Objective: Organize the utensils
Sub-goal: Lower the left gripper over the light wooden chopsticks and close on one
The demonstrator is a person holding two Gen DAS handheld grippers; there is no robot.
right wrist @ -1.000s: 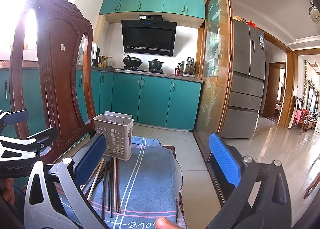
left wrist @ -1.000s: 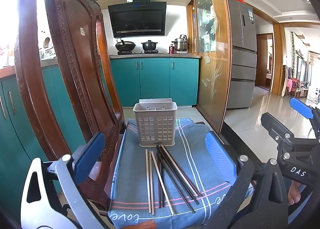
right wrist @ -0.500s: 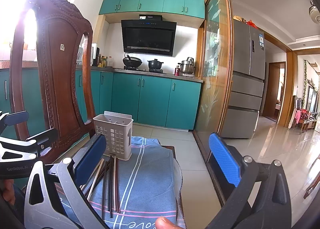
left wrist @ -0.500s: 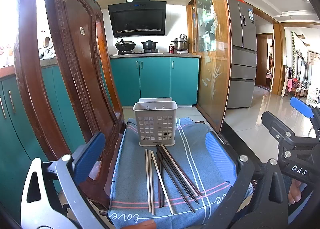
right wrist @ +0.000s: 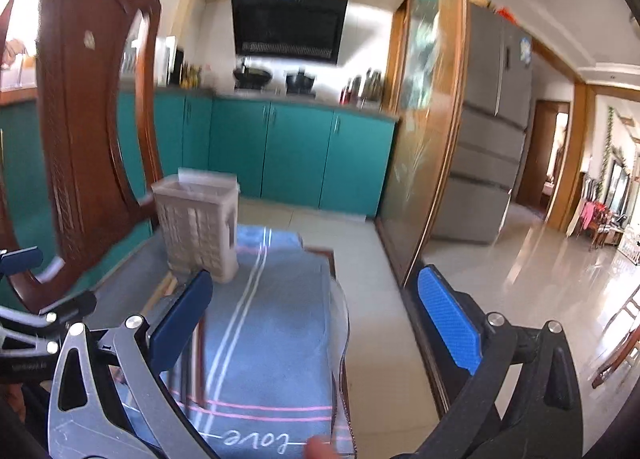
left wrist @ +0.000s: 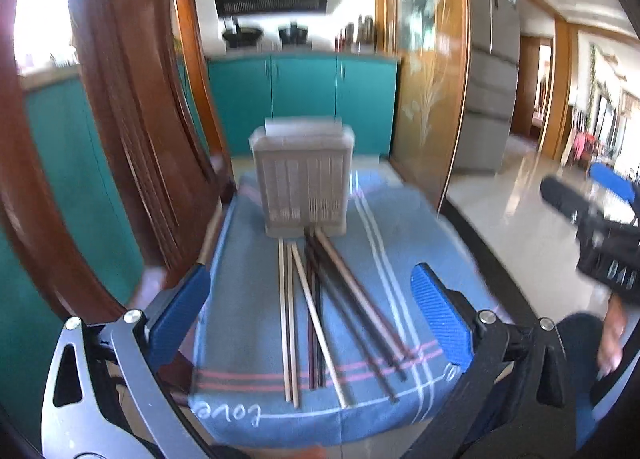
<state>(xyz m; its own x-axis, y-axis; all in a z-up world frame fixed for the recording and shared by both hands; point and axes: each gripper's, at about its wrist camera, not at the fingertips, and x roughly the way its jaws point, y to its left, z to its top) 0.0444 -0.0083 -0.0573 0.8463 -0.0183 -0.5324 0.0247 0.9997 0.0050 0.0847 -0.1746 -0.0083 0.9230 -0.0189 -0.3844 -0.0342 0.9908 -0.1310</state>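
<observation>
Several chopsticks (left wrist: 316, 315), pale and dark, lie fanned out on a blue striped cloth (left wrist: 248, 259). Their far tips touch a grey slotted utensil basket (left wrist: 302, 179) that stands upright at the cloth's far end. My left gripper (left wrist: 310, 315) hovers open above the chopsticks, its blue pads (left wrist: 180, 311) wide apart and holding nothing. My right gripper (right wrist: 316, 323) is open too, over the cloth (right wrist: 272, 319) to the right of the basket (right wrist: 198, 227). In the right wrist view its left finger hides most of the chopsticks (right wrist: 192, 355).
A carved wooden chair back (left wrist: 132, 119) rises close on the left of the cloth. Teal kitchen cabinets (left wrist: 304, 99) stand beyond, with a glass door panel (left wrist: 428, 79) and tiled floor (right wrist: 520, 279) to the right. A person's hand (left wrist: 612, 339) holds the right gripper.
Both grippers have moved forward and down toward the cloth, so the chopsticks and basket look larger and blurred. Both stay open and hold nothing.
</observation>
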